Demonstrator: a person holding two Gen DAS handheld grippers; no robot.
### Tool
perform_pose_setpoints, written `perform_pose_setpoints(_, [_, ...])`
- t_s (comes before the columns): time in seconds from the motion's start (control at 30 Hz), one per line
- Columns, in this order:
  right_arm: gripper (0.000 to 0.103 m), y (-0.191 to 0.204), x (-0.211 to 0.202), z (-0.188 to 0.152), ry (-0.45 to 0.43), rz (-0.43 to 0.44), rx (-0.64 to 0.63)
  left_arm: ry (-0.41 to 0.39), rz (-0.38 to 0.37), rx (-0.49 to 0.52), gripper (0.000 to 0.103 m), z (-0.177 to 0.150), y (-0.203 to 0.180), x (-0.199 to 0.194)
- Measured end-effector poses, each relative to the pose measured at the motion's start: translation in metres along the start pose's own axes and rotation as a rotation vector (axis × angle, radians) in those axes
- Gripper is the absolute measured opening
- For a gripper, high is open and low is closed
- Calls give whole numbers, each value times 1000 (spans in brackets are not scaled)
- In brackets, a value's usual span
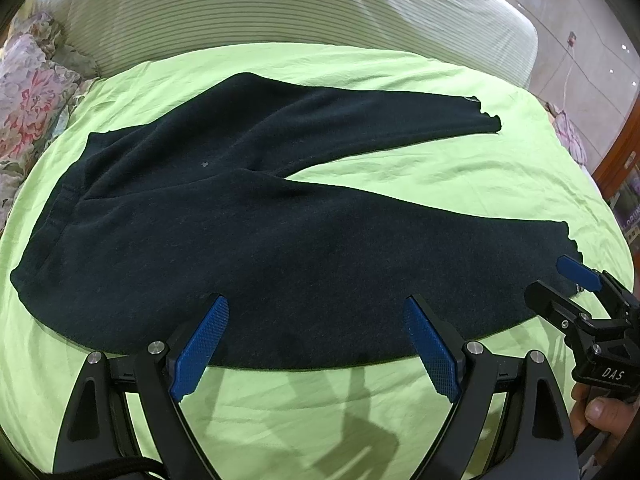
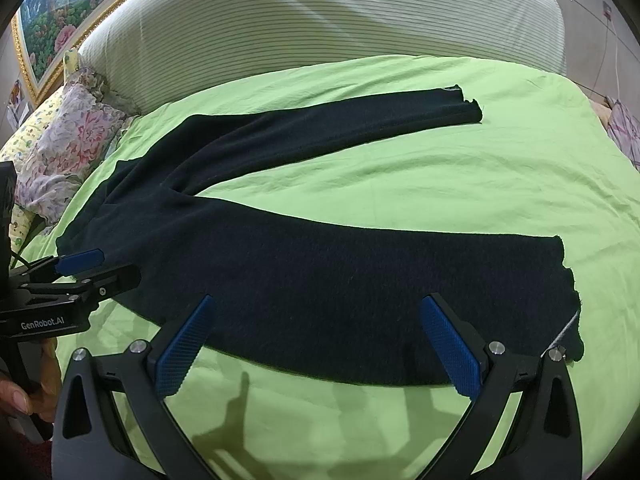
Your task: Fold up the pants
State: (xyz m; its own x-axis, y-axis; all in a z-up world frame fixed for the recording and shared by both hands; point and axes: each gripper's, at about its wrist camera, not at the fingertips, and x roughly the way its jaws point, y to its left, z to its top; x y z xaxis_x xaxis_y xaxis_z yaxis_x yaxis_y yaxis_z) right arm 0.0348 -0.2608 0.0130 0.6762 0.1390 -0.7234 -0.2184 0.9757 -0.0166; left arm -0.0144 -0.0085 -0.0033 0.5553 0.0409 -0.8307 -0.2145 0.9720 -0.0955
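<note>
L gripper [image 1: 316, 344] spread wide, hovering over near edge of the pants [image 1: 248, 216], nothing held; R gripper [image 2: 316, 344] likewise wide, near the cuff [image 2: 560, 292]. Pants lie flat on the green bed sheet [image 2: 400, 184], legs splayed in a V, prob. spread for folding leg over leg.

We're in bright, even indoor light from above and behind us, casting soft gripper shadows across the green sheet [image 1: 400, 168] toward six o'clock, the dark pants [image 2: 320, 280] swallowing detail, while fisheye bending curves everything and black vignette clips the corners.
</note>
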Motion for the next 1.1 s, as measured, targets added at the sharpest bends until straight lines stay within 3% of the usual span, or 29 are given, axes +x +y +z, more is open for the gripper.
perform_pose_setpoints(0.6, [102,-5,5,6,23,15,18,22,-7,7,90,7,0,10])
perform_pose_setpoints(1.1, [102,-42,16,52,3,14,108,69,-57,-17,90,60,8,33])
